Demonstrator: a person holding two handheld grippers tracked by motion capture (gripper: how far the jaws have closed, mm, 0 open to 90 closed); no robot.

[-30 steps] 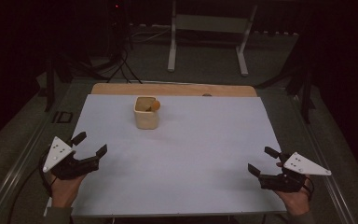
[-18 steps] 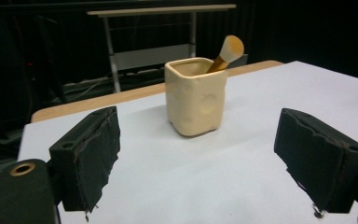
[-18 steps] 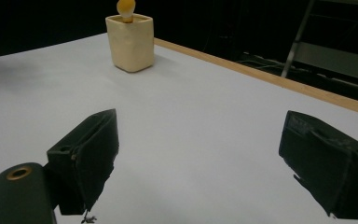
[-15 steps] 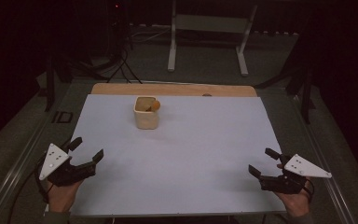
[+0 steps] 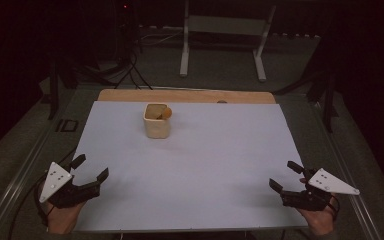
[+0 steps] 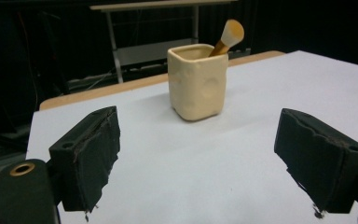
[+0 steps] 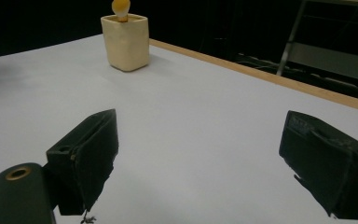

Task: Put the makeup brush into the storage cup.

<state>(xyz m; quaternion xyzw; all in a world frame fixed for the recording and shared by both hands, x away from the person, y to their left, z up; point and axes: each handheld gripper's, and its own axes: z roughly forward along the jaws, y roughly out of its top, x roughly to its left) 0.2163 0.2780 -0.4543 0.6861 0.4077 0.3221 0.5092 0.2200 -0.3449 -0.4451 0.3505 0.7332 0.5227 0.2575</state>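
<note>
Two claws sit low at the near corners of the white surface [image 5: 205,165], each carried in a hand. The left claw [image 5: 91,168] is at the near left edge, jaws spread wide with nothing between them; in the left gripper view the two black pads stand far apart with bare surface between. The right claw [image 5: 286,176] is at the near right edge, jaws likewise spread wide and empty; in the right gripper view the pads are equally far apart. The cream cup [image 5: 156,120] stands upright toward the far side of the surface, a little left of centre, near the wooden strip [image 5: 190,95] along the far edge. It is well apart from both claws, nearer to the left one. A brush [image 6: 227,38] stands in the cup, leaning on the rim, with its orange-tipped bristle head above the rim. Seen from the left claw, the cup lies ahead, roughly on the midline between the pads. Seen from the right claw, the cup [image 7: 125,41] lies farther off and toward the left pad's side, brush head [image 7: 120,6] just above the rim. Neither claw touches cup or brush. Room beyond the surface is dark; a metal stand [image 5: 224,37] is visible on the floor behind.
</note>
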